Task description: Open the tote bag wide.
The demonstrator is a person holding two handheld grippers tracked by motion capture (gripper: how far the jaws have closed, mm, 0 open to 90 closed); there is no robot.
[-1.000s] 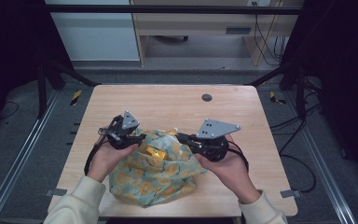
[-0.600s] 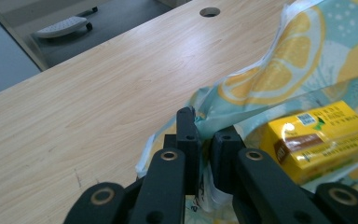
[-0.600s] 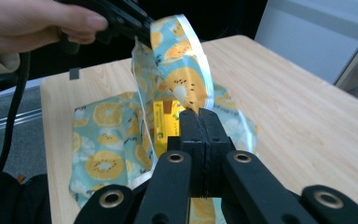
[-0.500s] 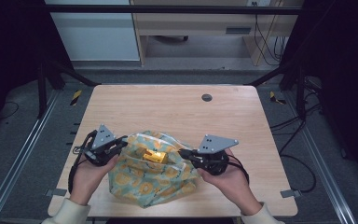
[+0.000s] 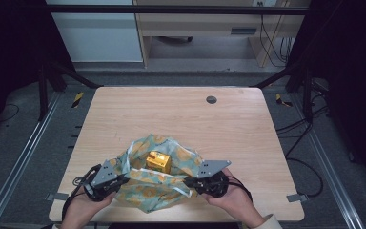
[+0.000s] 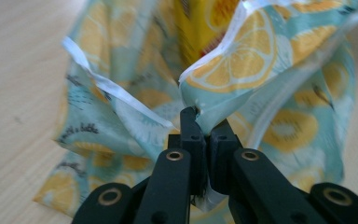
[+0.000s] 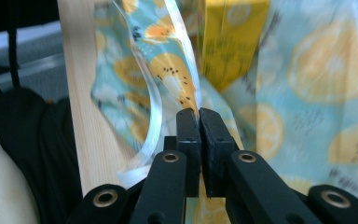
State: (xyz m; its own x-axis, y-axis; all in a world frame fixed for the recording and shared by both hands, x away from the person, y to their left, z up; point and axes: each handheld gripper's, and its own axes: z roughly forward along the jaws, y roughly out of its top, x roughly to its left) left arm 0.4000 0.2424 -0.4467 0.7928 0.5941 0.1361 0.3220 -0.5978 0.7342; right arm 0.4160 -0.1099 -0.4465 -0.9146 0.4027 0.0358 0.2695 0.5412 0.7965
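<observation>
A teal bag with a lemon print lies near the table's front edge, its mouth pulled wide. A yellow box stands inside it. My left gripper pinches the bag's left rim. In the left gripper view the jaws are shut on a fold of the printed film. My right gripper grips the right rim. In the right gripper view its jaws are shut on the bag's white-edged rim, with the yellow box just behind.
The wooden table stretches away bare behind the bag, with a small round grommet at the far right. Both hands sit close to the front edge. Metal frame rails run along both sides of the table.
Both hands have come down and toward the table's front edge, bringing the bag with them. The left gripper swung out to the left. The bag's mouth now gapes wider and the box shows.
</observation>
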